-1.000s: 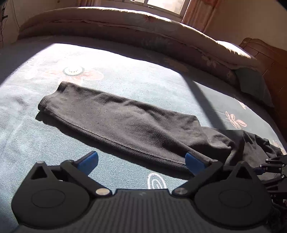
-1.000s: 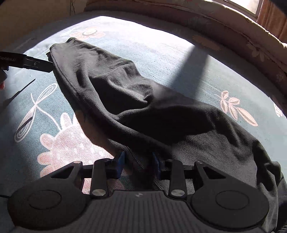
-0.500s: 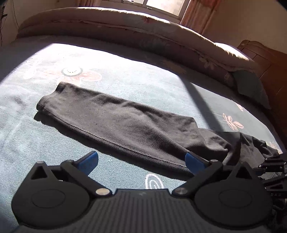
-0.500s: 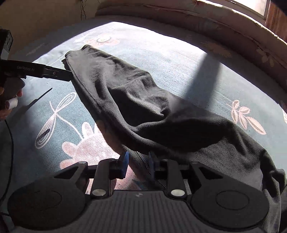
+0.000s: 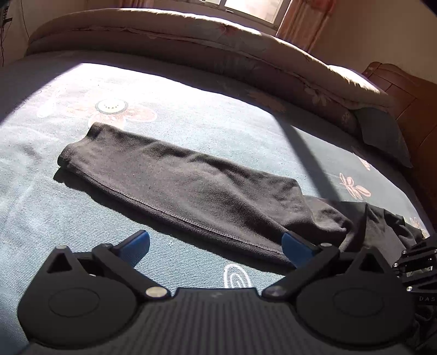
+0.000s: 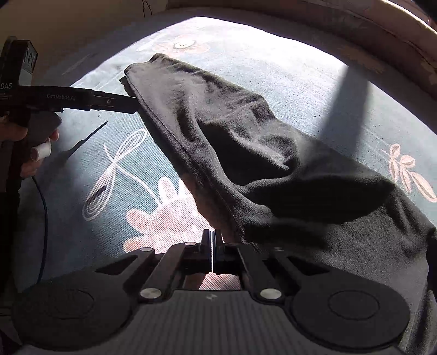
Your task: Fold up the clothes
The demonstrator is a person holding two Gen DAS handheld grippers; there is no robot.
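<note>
Since a second ago the right gripper (image 6: 212, 252) has pinched fully together, seemingly beside the near seam of the long black fleece garment (image 5: 185, 191) on the teal floral bedspread (image 5: 191, 120). The left gripper (image 5: 215, 245) gapes wide. Lifting now may leave cloth behind.

Counts: one black garment (image 5: 191, 191) lay on one bed sheet (image 5: 191, 109), mid-scene. Two grippers: left gripper (image 5: 215, 245) at the near edge, with two blue fingertips (image 5: 135, 244); right gripper (image 6: 212, 245) near centre in its own view. One rolled quilt (image 5: 191, 46) ran along the far side, one dark pillow (image 5: 382, 133) sat far right, one window (image 5: 251, 9) far behind. One hand (image 6: 32, 153) at left.
</note>
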